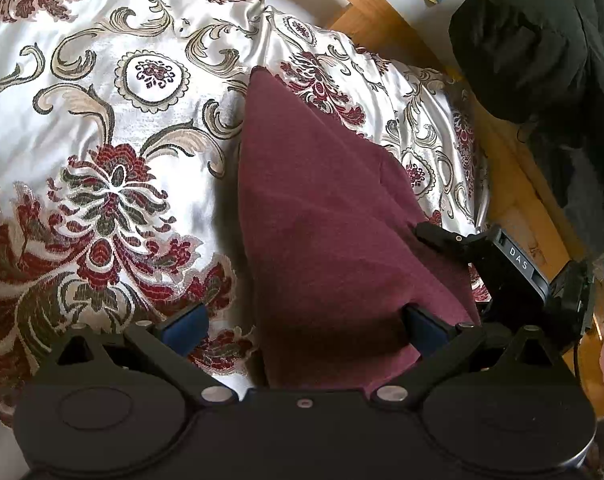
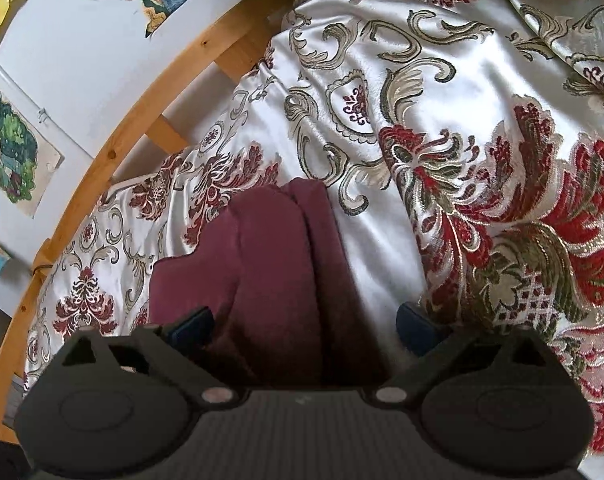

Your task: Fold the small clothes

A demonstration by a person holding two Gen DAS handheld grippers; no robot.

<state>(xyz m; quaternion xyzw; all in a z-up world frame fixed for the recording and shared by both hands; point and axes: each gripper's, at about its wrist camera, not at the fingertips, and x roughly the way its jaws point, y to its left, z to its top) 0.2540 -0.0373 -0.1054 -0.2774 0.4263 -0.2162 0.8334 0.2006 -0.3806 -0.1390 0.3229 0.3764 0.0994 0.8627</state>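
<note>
Garment: maroon knit cloth (image 1: 325,216), soft, tapering to a point
Bedspread (image 1: 102,100): glossy floral brocade
Left gripper (image 1: 305,326): jaws spread
Right gripper (image 2: 305,326): jaws spread

maroon cloth (image 2: 270,280) near end: hidden under gripper body | wall drawings (image 2: 10,152): cropped

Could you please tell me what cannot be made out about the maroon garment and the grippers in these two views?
- Maroon garment: near edge hidden by the left gripper body, left wrist view.
- Same garment, right wrist view: near end hidden under the right gripper.
- Garment type: unclear, folded.
- Black bundle: identity unclear, cut by the frame edge.
</note>
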